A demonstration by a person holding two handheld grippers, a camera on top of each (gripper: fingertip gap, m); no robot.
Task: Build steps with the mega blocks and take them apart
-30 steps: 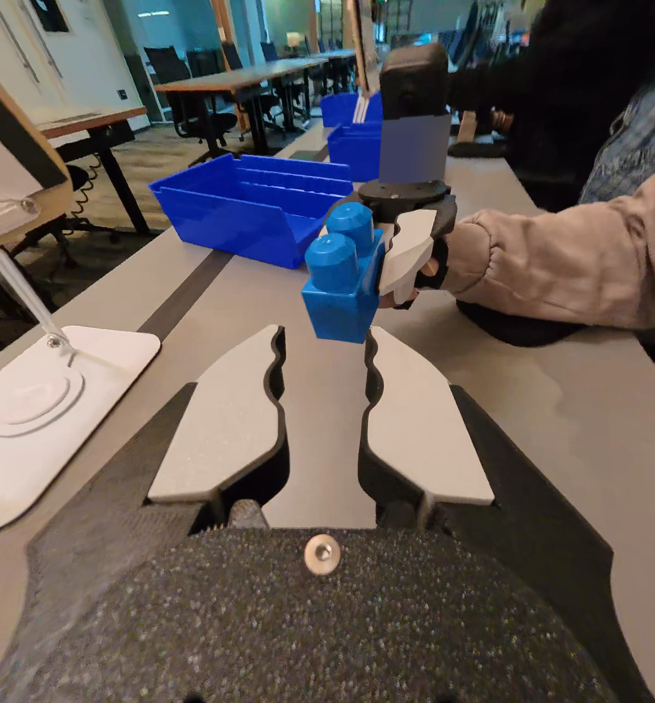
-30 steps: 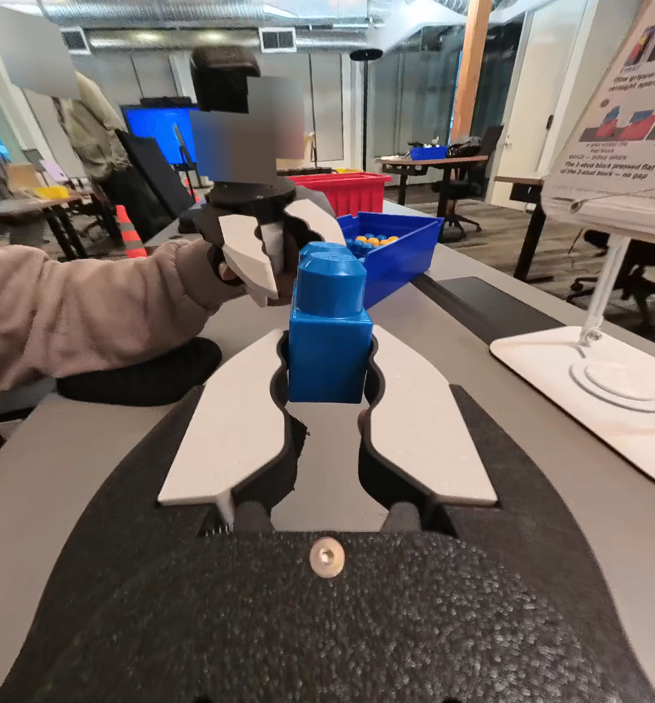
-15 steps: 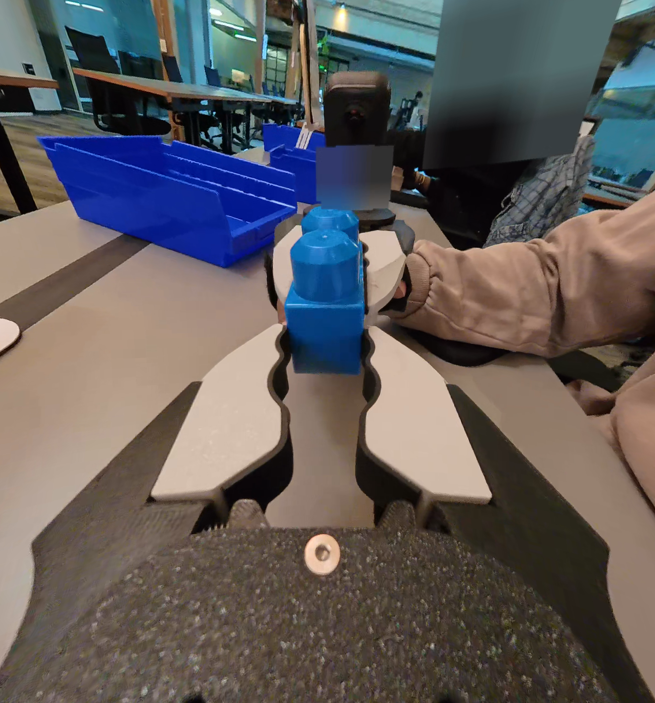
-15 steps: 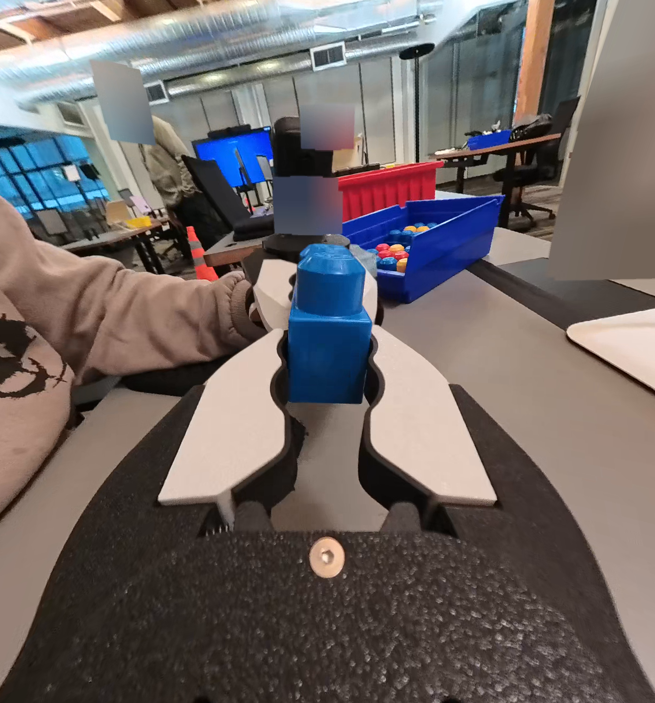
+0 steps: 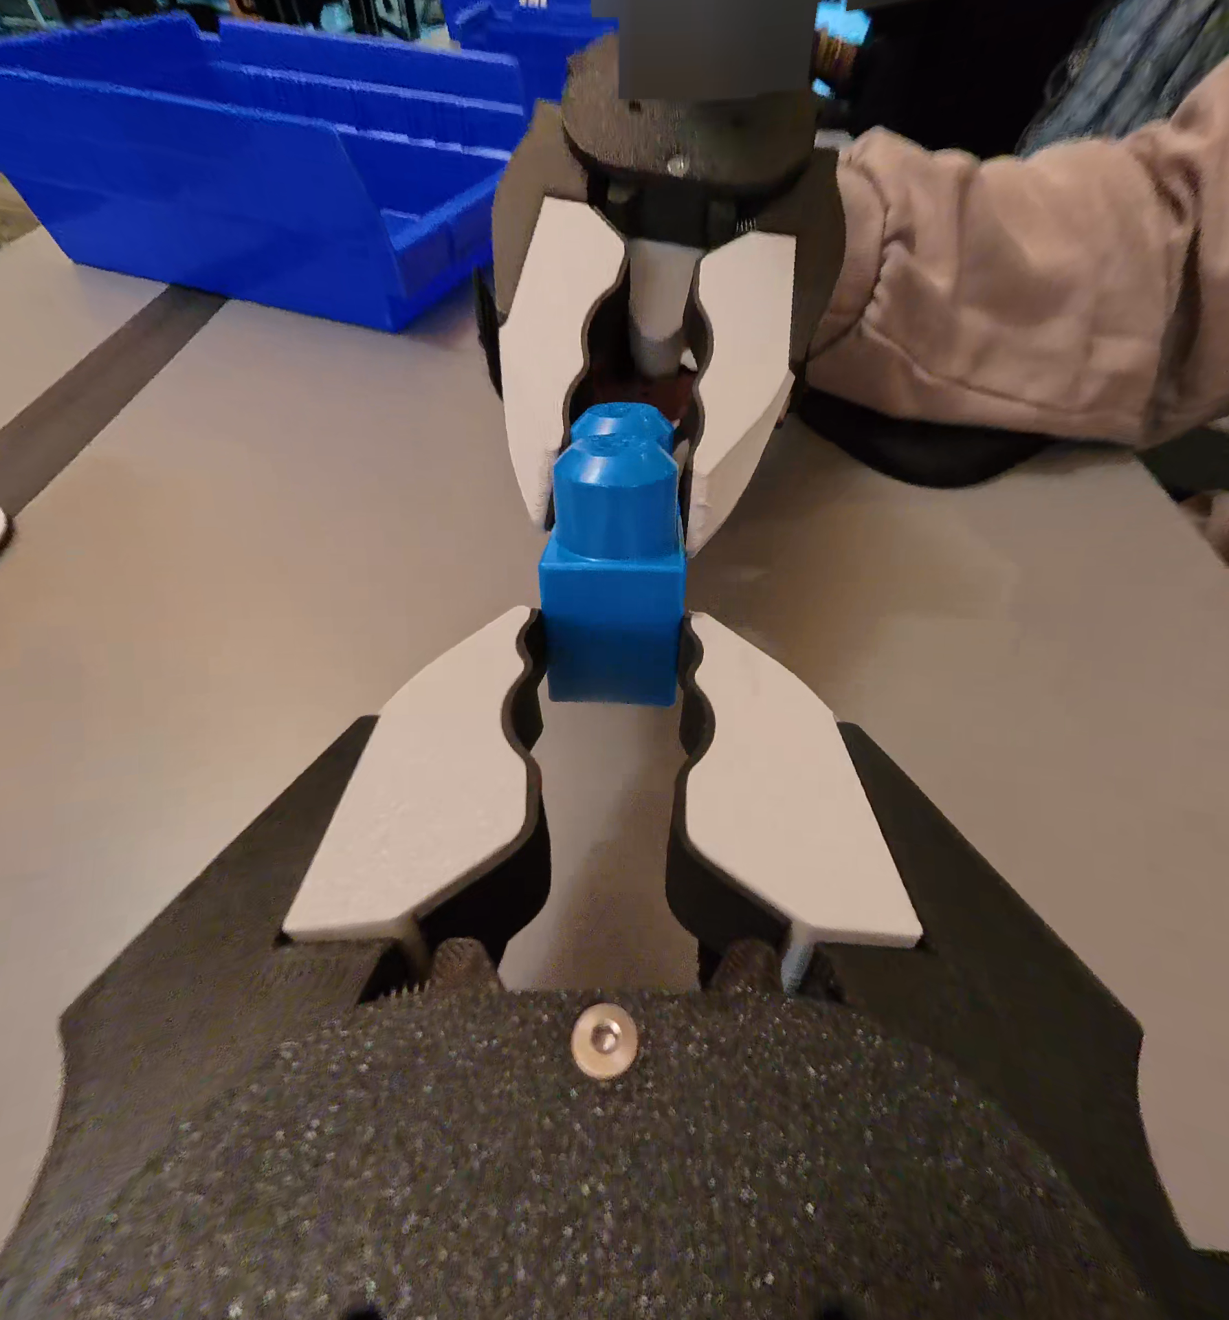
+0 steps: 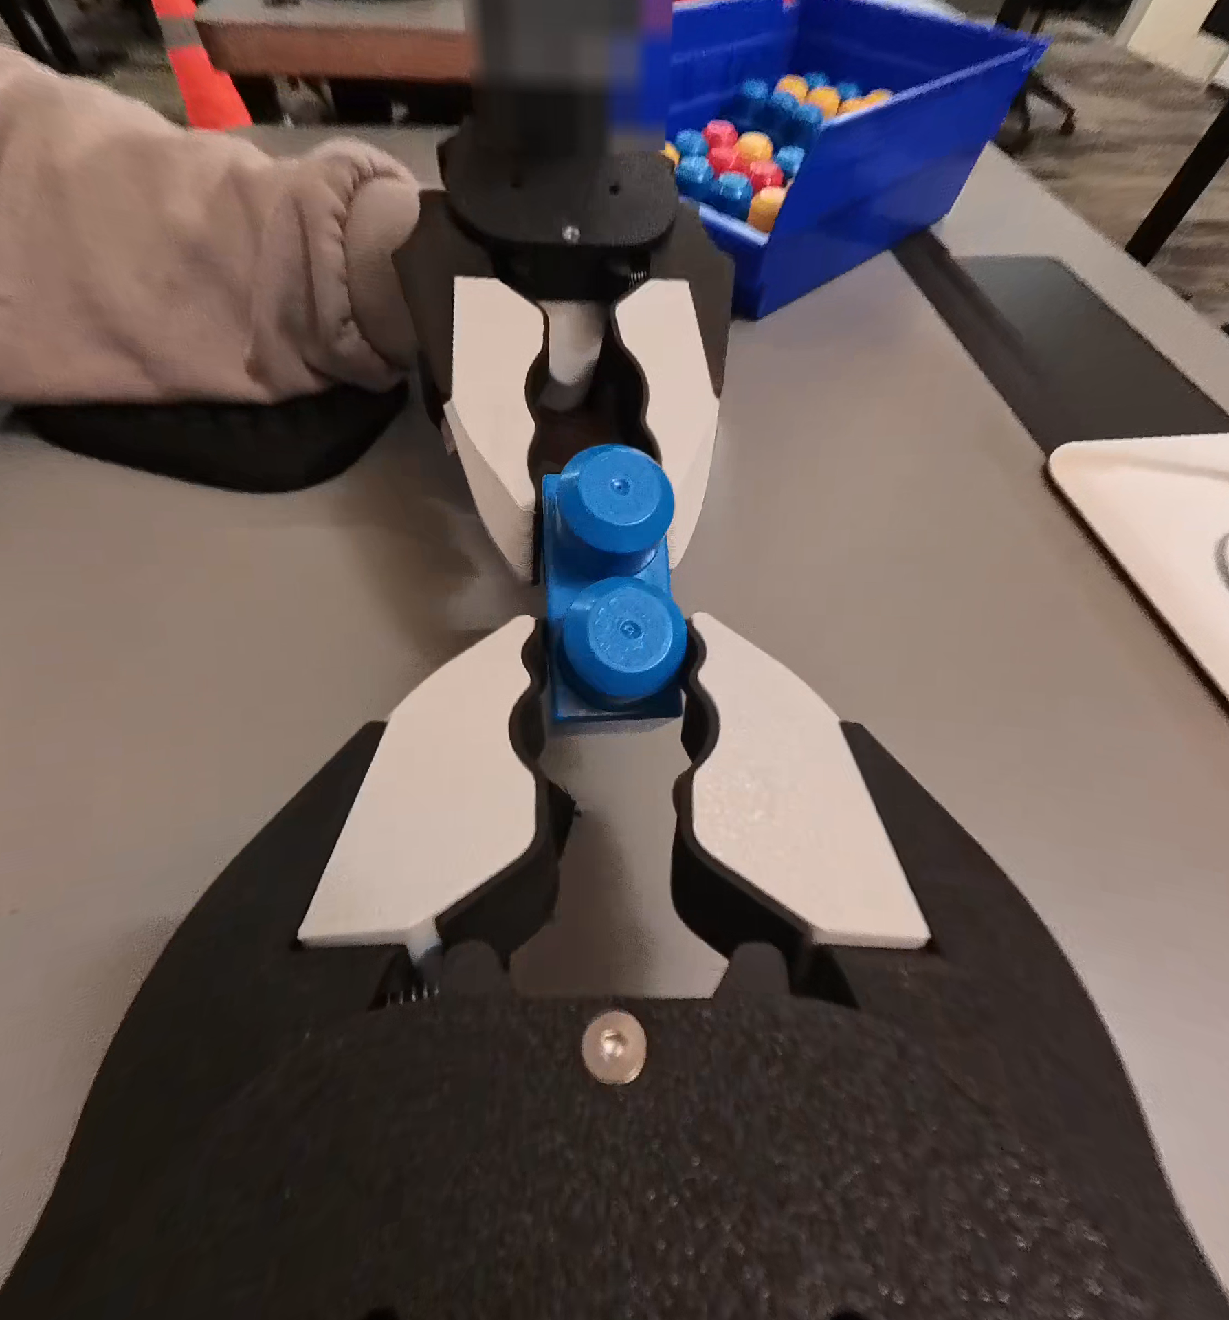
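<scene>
Left wrist view: we see the blue two-stud plastic block [image 5: 610,628] clamped at both ends, left gripper [image 5: 610,646] nearest, right gripper [image 5: 615,500] opposite, above the grey table [image 5: 240,571].

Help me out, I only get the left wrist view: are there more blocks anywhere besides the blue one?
Observer: Yes. In the right wrist view, a blue bin beyond the left gripper holds blue, red and orange blocks.
Operator: Anything else back there?
Observer: An orange cone stands beyond the table.
Operator: Is the block I see whole?
Observer: From above, the block shows two intact studs.
</scene>
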